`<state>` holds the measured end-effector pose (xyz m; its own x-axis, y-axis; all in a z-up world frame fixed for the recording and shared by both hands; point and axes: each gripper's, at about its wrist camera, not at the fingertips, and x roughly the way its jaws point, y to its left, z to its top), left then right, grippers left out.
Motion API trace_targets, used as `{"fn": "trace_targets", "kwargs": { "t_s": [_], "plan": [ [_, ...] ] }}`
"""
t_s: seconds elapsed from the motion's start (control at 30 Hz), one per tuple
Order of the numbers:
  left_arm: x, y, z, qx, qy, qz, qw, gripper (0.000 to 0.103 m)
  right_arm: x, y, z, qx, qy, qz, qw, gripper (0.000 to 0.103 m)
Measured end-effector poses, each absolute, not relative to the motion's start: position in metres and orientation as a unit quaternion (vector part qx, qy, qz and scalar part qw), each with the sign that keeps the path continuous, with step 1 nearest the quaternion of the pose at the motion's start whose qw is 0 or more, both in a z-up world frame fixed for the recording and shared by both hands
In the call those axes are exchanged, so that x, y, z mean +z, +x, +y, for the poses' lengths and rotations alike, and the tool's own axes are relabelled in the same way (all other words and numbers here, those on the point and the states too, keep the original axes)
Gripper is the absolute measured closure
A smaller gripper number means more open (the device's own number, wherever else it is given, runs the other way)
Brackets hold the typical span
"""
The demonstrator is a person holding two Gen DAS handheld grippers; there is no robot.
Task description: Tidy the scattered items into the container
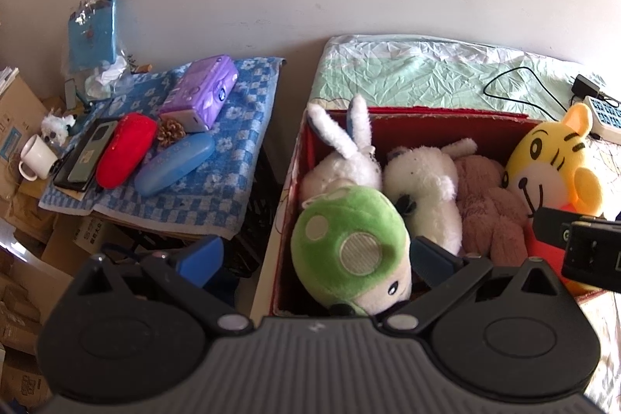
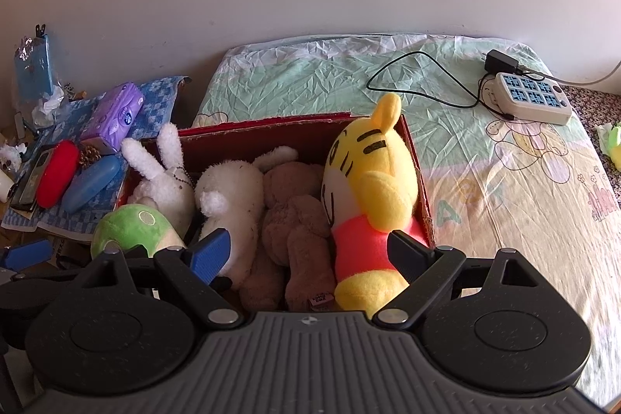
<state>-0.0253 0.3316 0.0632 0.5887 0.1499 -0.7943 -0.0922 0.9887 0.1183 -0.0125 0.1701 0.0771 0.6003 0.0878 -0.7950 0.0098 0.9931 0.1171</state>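
Note:
A red box [image 1: 427, 112] [image 2: 271, 123] stands on the bed, filled with plush toys: a white rabbit [image 1: 345, 158], a white bear [image 1: 423, 189], a brown plush [image 1: 489, 212] and a yellow tiger [image 1: 551, 161] [image 2: 368, 161]. At the box's near left corner lies a green mushroom plush [image 1: 345, 243] [image 2: 132, 224]. My left gripper [image 1: 316, 260] hangs open over it, the left finger outside the box wall. My right gripper [image 2: 310, 255] is open above the brown plush [image 2: 299, 220], its right finger against the tiger's red body.
Left of the bed, a side table with a blue checked cloth [image 1: 217, 189] carries a purple tissue pack [image 1: 202, 92], a red case [image 1: 124, 150], a blue case [image 1: 174, 165], a phone and a mug [image 1: 37, 154]. A power strip [image 2: 531, 99] and cable lie on the bed.

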Motion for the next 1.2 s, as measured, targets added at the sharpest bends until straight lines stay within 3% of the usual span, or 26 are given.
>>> {"fn": "trace_targets", "kwargs": {
  "t_s": [1.2],
  "plan": [
    [0.051,-0.054,0.334,0.052,0.025,0.456,0.888,0.001,0.07,-0.035,0.179,0.01,0.041,0.453,0.891,0.013]
  ]
}}
